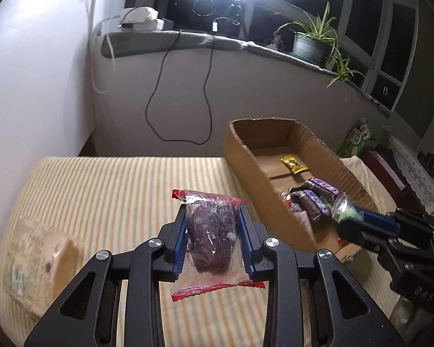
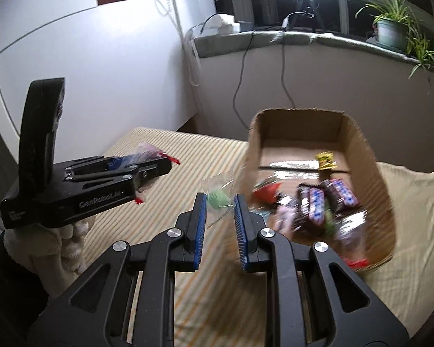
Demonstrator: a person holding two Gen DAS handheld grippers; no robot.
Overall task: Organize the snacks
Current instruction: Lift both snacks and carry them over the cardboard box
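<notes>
From the left wrist camera, the left gripper [image 1: 212,231] has its blue fingers [image 1: 180,244] pressed on a clear packet with red ends [image 1: 214,237] that holds a dark reddish-brown snack. The packet stands up between them, above the striped surface [image 1: 115,196] and to the left of the cardboard box [image 1: 260,179]. Inside the box lie a small yellow packet [image 1: 293,164] near its far end and dark bars with purple wrappers [image 1: 312,202] nearer the camera. At the near right corner of the box the right gripper [image 1: 348,214] carries a clear packet with green inside [image 1: 343,206]. A long beige pack [image 1: 34,257] lies blurred on the surface, well to the left of the box. A potted plant [image 1: 311,43] stands on the windowsill behind the box.

From the right wrist camera, the right gripper [image 2: 220,211] holds the clear packet with green inside [image 2: 218,199] between narrowly set fingers [image 2: 201,219], just left of the box [image 2: 361,156] and above the striped surface [image 2: 170,190]. The box holds the purple-wrapped bars [image 2: 327,199], the yellow packet [image 2: 326,160] toward its far wall, and a red wrapper [image 2: 267,192] by its left wall. Well to the left of the box, a hand in a pale glove [image 2: 63,240] grips the left gripper [image 2: 159,164], with the red-ended packet [image 2: 150,154] caught in its tip.
</notes>
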